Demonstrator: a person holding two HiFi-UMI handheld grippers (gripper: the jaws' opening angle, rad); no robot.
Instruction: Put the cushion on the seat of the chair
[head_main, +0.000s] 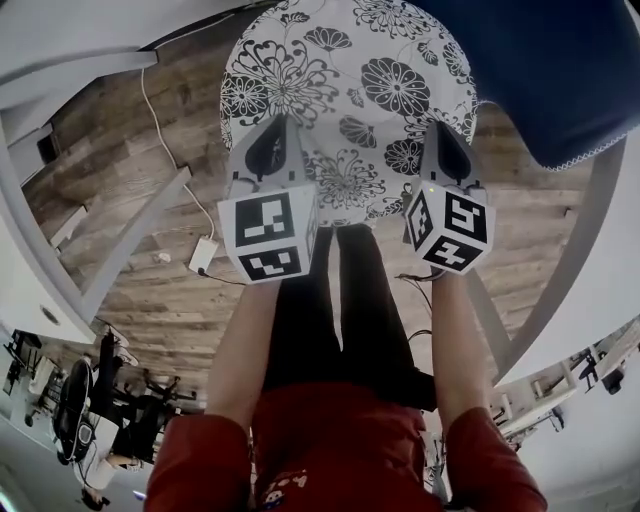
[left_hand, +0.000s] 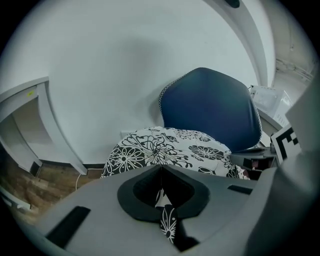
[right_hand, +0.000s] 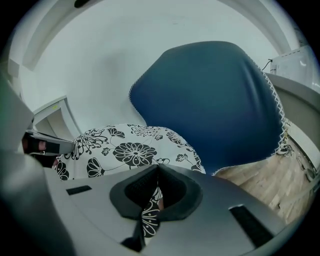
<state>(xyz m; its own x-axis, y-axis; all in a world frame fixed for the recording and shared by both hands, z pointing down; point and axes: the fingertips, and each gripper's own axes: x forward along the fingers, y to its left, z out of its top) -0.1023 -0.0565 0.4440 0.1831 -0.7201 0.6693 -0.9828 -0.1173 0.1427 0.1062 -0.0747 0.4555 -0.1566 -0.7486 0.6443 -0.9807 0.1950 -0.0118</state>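
1. No word, brand name or number can be read in any view.
2. The left marker cube (head_main: 268, 237) carries only black-and-white square code patterns, no letters.
3. The right marker cube (head_main: 450, 230) carries the same kind of patterns.
4. The red shirt (head_main: 340, 440) has a small pale print, too blurred to read.

- The cushion (head_main: 350, 90) is showing black flowers on a white ground.
- The chair (head_main: 560, 70), at the far right, is showing dark blue with a white stitched edge.
- The left gripper (head_main: 285, 122) and the right gripper (head_main: 440, 128) are showing grey bodies with black-and-white square markers (head_main: 265, 222).
- The floor (head_main: 110, 130) is showing brown wood planks.
- The person is wearing red sleeves (head_main: 200, 460) and black trousers (head_main: 300, 320).
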